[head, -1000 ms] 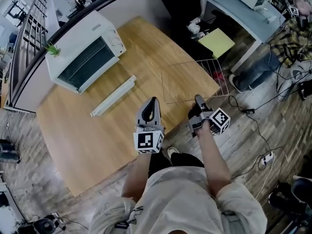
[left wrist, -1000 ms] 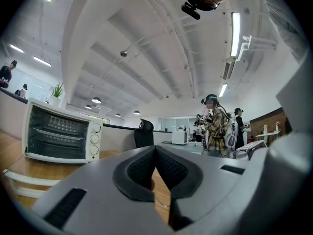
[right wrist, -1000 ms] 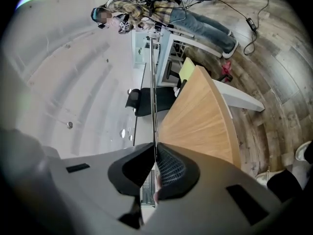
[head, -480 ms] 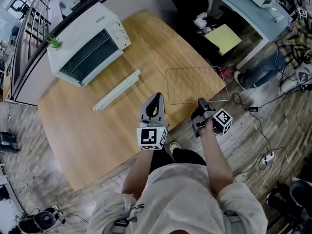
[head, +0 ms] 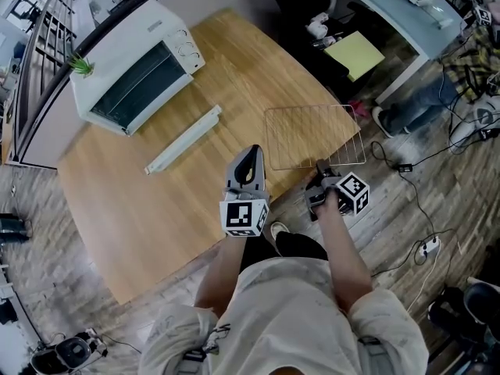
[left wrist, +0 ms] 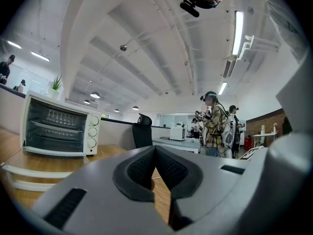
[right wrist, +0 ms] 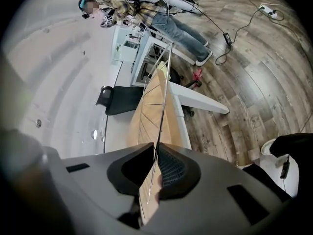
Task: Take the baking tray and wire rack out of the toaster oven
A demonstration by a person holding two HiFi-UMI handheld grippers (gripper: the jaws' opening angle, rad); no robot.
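Jaws of the right tool (head: 320,167) are closed on the near edge of the thin silver grid-patterned wire rack (head: 312,137). In the right gripper view the rim wire is seen pinched between the dark pads, and the rack is viewed edge-on, running away from them. The rack is spread over the right-hand corner of the light wooden worktop (head: 156,209). It is well apart from the white box-shaped toaster oven (head: 133,69), which is set at the far left corner with its dark glass front turned toward the person. Whether the rack lies flat or is held slightly raised cannot be told. A long, narrow white tray (head: 183,141) is laid on the worktop between oven and rack, nearer the oven and touching neither. The left tool (head: 248,165) is held level over the worktop, just beside the rack's near left corner. Its jaws are pressed together at the tips, and nothing is gripped between them. A small green plant (head: 80,66) is seen at the oven's left end.
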